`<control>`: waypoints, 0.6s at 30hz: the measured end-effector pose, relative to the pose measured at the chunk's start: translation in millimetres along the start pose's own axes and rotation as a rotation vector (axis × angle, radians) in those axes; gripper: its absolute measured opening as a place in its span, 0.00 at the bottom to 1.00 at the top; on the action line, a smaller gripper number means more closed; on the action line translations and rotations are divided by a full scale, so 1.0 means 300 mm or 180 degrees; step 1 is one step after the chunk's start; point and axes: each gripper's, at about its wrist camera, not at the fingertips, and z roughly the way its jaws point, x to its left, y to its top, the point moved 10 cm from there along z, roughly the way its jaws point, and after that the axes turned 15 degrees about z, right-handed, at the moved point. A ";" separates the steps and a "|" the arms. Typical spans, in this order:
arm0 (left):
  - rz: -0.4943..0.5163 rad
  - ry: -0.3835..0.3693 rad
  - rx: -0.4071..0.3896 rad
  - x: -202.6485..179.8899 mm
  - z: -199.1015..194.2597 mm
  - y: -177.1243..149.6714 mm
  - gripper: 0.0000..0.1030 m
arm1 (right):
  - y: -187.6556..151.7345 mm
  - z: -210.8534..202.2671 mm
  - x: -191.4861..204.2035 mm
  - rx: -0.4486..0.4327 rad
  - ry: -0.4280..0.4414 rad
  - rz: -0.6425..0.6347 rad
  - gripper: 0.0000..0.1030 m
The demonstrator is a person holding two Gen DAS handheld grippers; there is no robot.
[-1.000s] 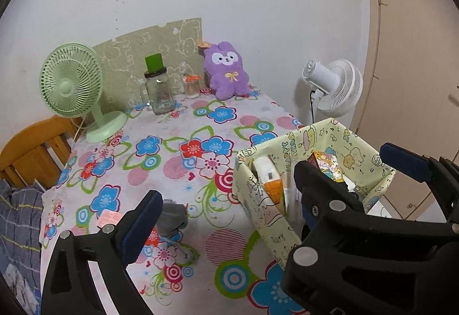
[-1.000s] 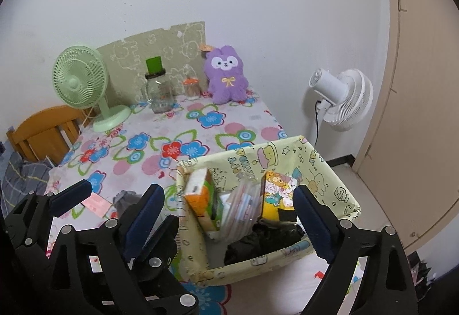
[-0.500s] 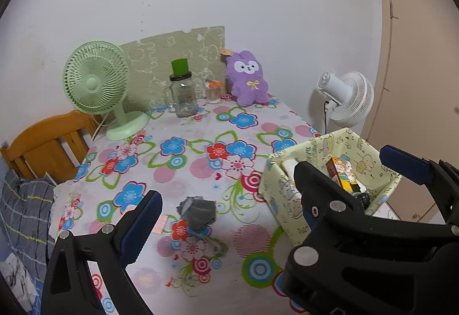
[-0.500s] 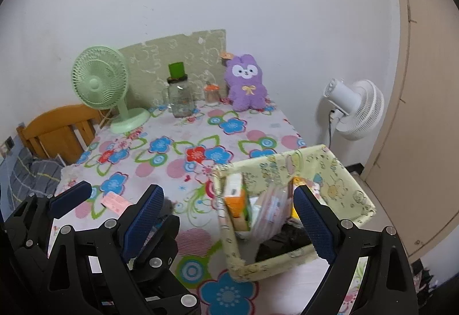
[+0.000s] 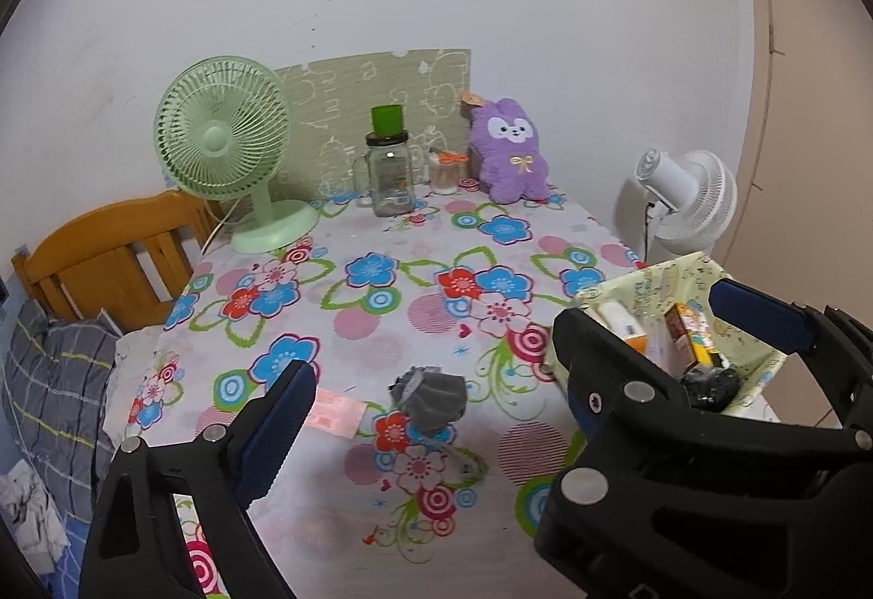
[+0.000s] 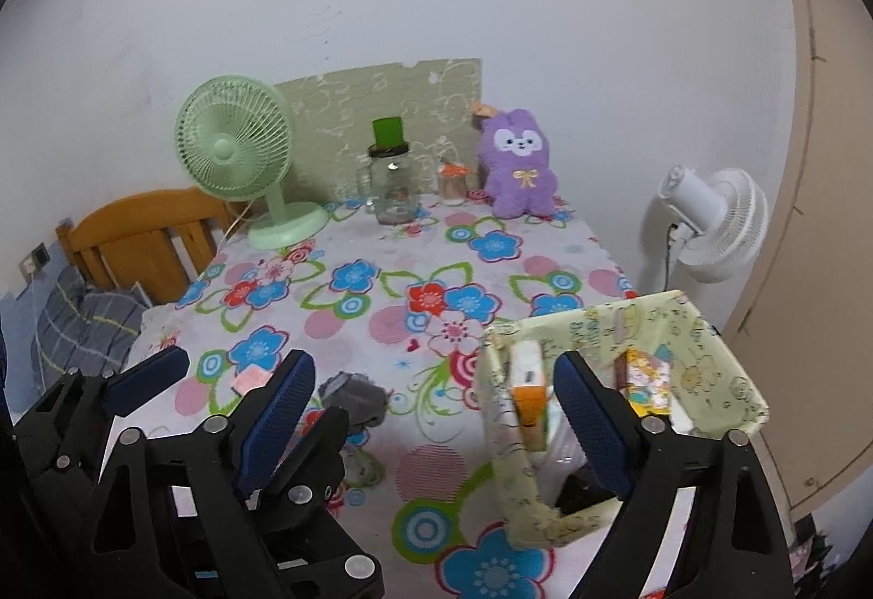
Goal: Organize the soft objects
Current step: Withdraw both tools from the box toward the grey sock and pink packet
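A grey balled-up soft bundle [image 5: 431, 394] [image 6: 354, 397] lies on the flowered tablecloth [image 5: 382, 315], near its front edge. A purple plush bunny [image 5: 510, 151] [image 6: 518, 168] leans against the back wall. A yellow fabric basket [image 5: 687, 271] [image 6: 709, 342] holding boxes and a dark item stands at the front right. My left gripper [image 5: 436, 348] hovers short of the bundle; its jaws are closing slightly, with nothing between them. My right gripper [image 6: 436, 361] hangs beside it, in front of the basket, jaws also closing, with nothing between them.
A green desk fan [image 5: 223, 146], a glass jar with a green lid [image 5: 388, 179] and a small cup [image 5: 444, 171] stand at the back. A pink slip [image 5: 333, 411] lies left of the bundle. A white fan [image 5: 682, 195] stands off the table's right, a wooden chair [image 5: 109, 250] off its left.
Both grippers have drawn back from the table side by side. The basket and the bundle now look smaller and farther off, and more of the tablecloth shows.
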 end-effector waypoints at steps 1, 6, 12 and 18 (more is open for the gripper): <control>-0.0011 0.0000 0.0014 0.006 0.005 -0.007 0.91 | -0.005 0.008 0.009 0.0018 0.0009 -0.0013 0.86; -0.0060 0.0022 0.0088 0.036 0.030 -0.042 0.87 | -0.030 0.047 0.048 0.0082 0.0067 -0.0073 0.86; -0.0108 0.0064 0.0154 0.068 0.060 -0.076 0.86 | -0.060 0.096 0.086 0.0174 0.0147 -0.0129 0.86; -0.0168 0.0117 0.0270 0.113 0.095 -0.116 0.85 | -0.094 0.146 0.119 0.0286 0.0203 -0.0172 0.86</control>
